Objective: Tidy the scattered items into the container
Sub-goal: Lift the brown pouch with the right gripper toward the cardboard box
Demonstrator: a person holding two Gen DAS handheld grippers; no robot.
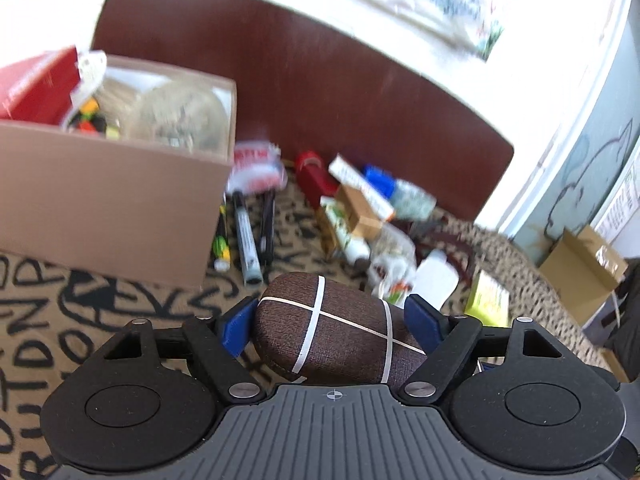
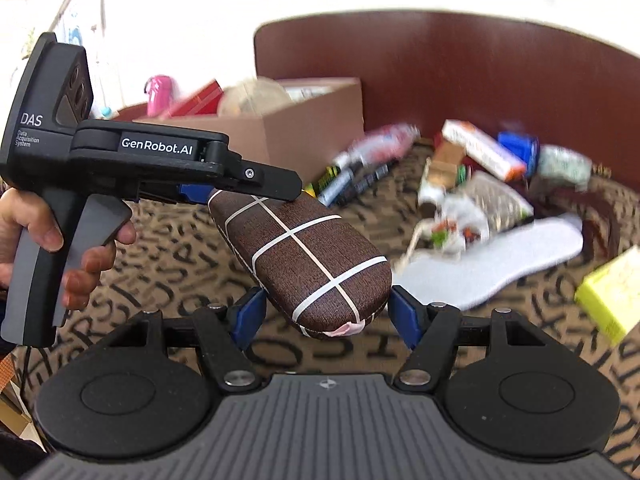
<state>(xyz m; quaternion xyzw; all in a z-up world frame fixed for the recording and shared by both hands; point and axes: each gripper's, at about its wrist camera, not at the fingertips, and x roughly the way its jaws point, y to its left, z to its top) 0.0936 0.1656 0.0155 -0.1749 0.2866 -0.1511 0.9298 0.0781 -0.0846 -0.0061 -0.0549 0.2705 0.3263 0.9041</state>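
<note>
Brown case (image 1: 340, 328) with white cross bands sits clamped between the blue pads of the left gripper (image 1: 332, 322), held up off the patterned cloth surface (image 1: 48, 320); in the right wrist view the same case (image 2: 304, 256) juts out from the left gripper (image 2: 224, 192), its far end reaching between the fingers of the right gripper (image 2: 326, 312). Right gripper stands wide, pads just beside the case; contact cannot be told; cardboard box (image 1: 112, 204), already part filled, sits near, left of the scattered clutter (image 1: 368, 216).
</note>
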